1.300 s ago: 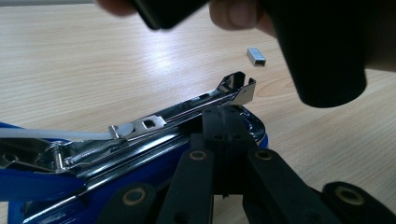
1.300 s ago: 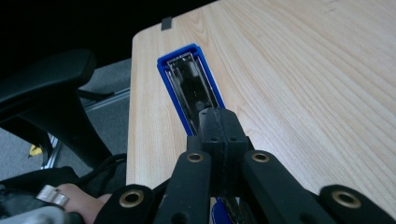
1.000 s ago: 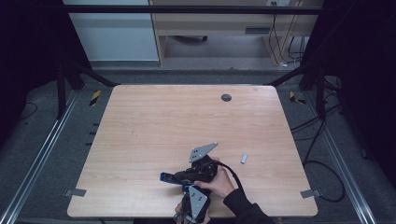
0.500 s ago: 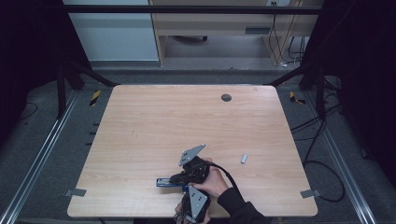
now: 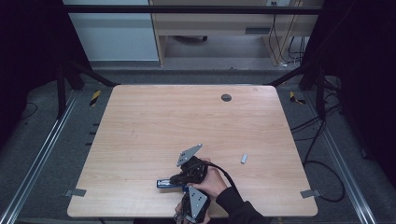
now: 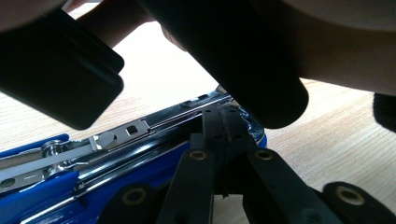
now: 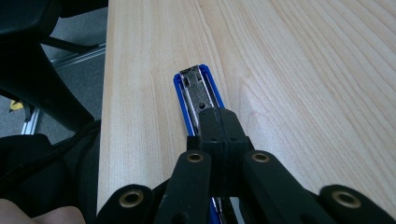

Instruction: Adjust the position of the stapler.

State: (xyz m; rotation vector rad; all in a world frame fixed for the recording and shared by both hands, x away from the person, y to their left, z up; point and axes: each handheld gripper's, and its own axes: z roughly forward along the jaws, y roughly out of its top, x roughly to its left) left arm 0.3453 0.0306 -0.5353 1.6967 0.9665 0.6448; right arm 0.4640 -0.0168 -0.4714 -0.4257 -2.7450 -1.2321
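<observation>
A wide wooden table (image 5: 154, 126) stretched out ahead of both grippers, pale grain running away from the fingertips. Near its front edge, the right gripper (image 5: 173, 179) lay nearly level in the person's hand (image 5: 212, 179), grey plate on top, cable looping back over the wrist. In its own view the right gripper (image 7: 219, 122) had its jaws pressed flat together, clenched with nothing between the pads, tips resting just over the rear end of a blue stapler (image 7: 198, 93), which ran straight out beyond them along the board. The left gripper (image 5: 192, 205) sat behind, at the table's edge; in its view the left gripper (image 6: 223, 122) was clenched shut too, nothing pinched, tips right against the stapler (image 6: 93, 154), whose open metal staple channel lay crosswise just past the fingertips. The right gripper's dark body loomed directly above them. Well off beyond the right hand, a small grey piece (image 5: 243, 158) lay alone, too small to identify.
</observation>
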